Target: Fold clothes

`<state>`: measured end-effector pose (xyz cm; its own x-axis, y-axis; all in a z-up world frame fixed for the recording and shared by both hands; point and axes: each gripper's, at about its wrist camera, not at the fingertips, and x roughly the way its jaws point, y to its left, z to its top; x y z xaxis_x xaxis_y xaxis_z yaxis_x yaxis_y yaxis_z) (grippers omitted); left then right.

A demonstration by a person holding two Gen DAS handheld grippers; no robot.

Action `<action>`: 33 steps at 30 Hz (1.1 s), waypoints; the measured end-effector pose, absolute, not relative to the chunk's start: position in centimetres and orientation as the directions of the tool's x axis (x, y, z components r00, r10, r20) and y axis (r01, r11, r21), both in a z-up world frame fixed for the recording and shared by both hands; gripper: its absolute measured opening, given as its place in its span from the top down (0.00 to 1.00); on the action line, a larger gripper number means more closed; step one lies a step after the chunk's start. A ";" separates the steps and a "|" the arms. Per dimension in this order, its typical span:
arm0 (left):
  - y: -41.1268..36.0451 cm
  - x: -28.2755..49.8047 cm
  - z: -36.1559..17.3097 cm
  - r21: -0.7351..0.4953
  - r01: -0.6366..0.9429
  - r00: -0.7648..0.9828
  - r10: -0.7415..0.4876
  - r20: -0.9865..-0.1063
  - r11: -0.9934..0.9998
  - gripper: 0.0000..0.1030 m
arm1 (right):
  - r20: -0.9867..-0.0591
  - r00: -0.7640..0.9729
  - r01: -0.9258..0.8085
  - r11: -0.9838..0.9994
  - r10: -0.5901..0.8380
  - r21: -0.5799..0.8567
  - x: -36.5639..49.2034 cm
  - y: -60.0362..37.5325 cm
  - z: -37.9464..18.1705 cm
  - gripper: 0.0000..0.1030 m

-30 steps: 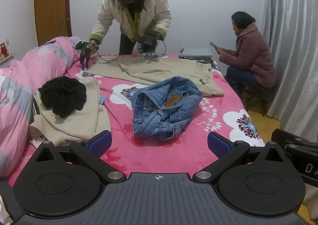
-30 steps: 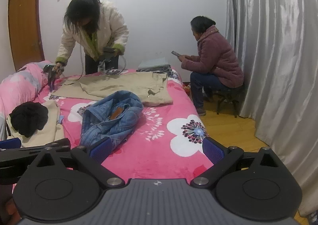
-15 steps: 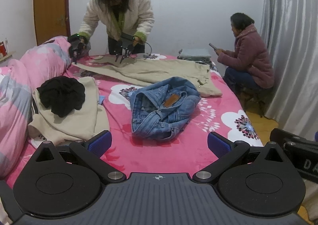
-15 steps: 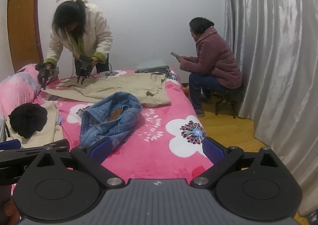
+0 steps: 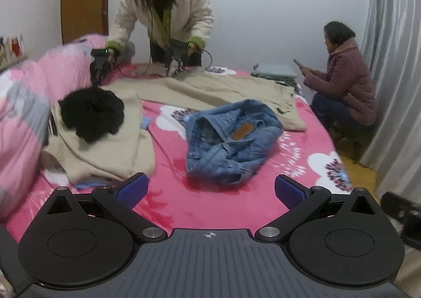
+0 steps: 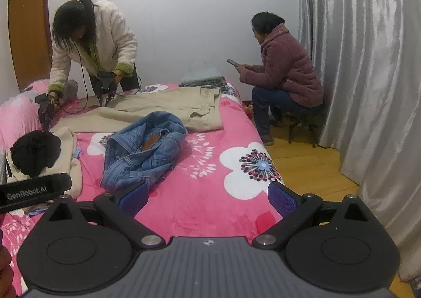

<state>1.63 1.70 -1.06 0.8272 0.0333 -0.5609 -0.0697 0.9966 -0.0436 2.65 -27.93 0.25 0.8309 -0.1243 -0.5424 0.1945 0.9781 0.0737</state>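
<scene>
Since a moment ago the left gripper (image 5: 209, 188) has swung a little toward the pile at the left, so the crumpled jeans (image 5: 231, 140) now sit just right of its centre, and the person in the cream jacket (image 6: 92, 43) has bent lower over the khaki trousers (image 6: 171, 108). The jeans lie in a soft heap of faded blue denim on the fleecy pink blanket (image 6: 210, 187), a brown leather patch showing on the waistband, ahead of both grippers and touched by neither. The left gripper and the right gripper (image 6: 208, 195) both stand wide apart, blue ribbed pads bare and holding nothing. A black garment (image 5: 92, 114) sits bunched on a beige one (image 5: 118, 150) at the left. A seated person in a maroon coat (image 6: 284, 69) looks at a phone beside the silvery pleated curtain (image 6: 363, 87).
</scene>
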 end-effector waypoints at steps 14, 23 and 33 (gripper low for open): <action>2.1 4.6 -4.0 -0.067 -0.055 0.825 0.008 -0.565 0.996 0.00 | -0.552 0.834 0.098 0.982 0.008 0.162 5.9 -28.8 -2.5 0.04; 5.3 9.0 -5.7 -0.152 -0.008 0.783 -0.088 -0.616 0.988 0.07 | -0.556 0.822 0.037 0.962 0.124 0.269 9.4 -29.7 -3.2 0.04; 5.2 15.1 -11.6 -0.114 0.157 0.831 -0.194 -0.522 0.981 0.20 | -0.600 0.787 0.069 0.948 0.140 0.312 14.2 -28.5 -6.1 0.04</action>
<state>15.14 5.20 -11.57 0.8306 -0.1938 -0.5221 0.1573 0.9810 -0.1138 14.19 -28.45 -6.08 0.7873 0.1400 -0.6004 0.0693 0.9476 0.3118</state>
